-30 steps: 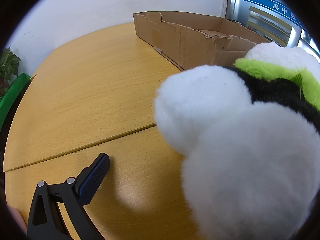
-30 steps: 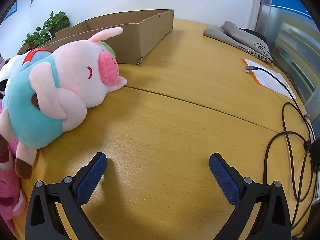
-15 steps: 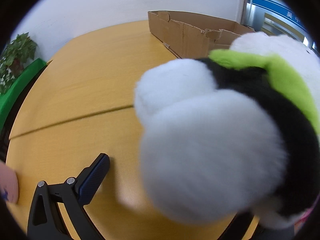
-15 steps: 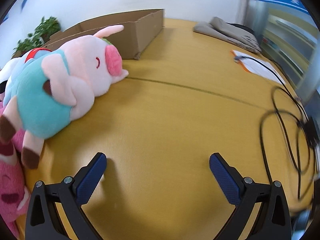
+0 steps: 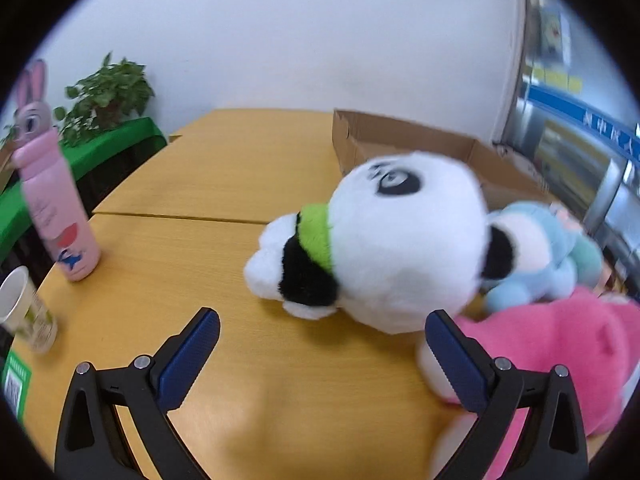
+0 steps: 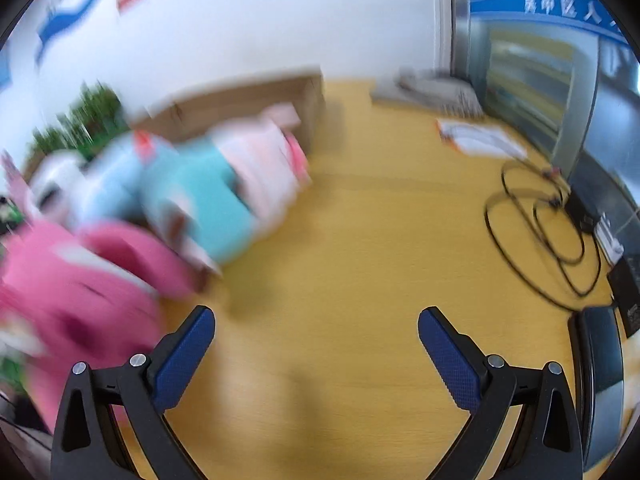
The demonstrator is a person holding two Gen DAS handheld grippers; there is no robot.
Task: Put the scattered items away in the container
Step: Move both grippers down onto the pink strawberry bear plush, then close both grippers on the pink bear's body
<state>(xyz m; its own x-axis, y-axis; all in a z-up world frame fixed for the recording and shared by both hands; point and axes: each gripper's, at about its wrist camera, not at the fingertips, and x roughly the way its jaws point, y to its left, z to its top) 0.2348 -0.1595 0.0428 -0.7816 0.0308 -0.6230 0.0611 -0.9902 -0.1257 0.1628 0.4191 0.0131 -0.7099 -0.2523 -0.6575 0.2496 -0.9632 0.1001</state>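
A white and black panda plush (image 5: 396,240) with a green collar lies on the wooden table just beyond my open, empty left gripper (image 5: 322,326). A pink plush (image 5: 560,344) lies against the right fingertip, a blue plush (image 5: 544,256) behind it. The cardboard box (image 5: 404,140) stands behind the panda. My right gripper (image 6: 316,324) is open and empty over bare table. Its view is blurred: a pig plush in teal (image 6: 224,192) and the pink plush (image 6: 80,292) lie to the left, the box (image 6: 248,100) behind them.
A pink rabbit-topped bottle (image 5: 52,200) and a paper cup (image 5: 24,312) stand at the table's left edge. A potted plant (image 5: 108,92) is behind. Black cables (image 6: 540,224), papers (image 6: 476,136) and folded cloth (image 6: 432,92) lie on the right side.
The left gripper has pulled back from the panda, which now lies on the table apart from it. The right gripper has drawn back and swung; its view is now blurred.
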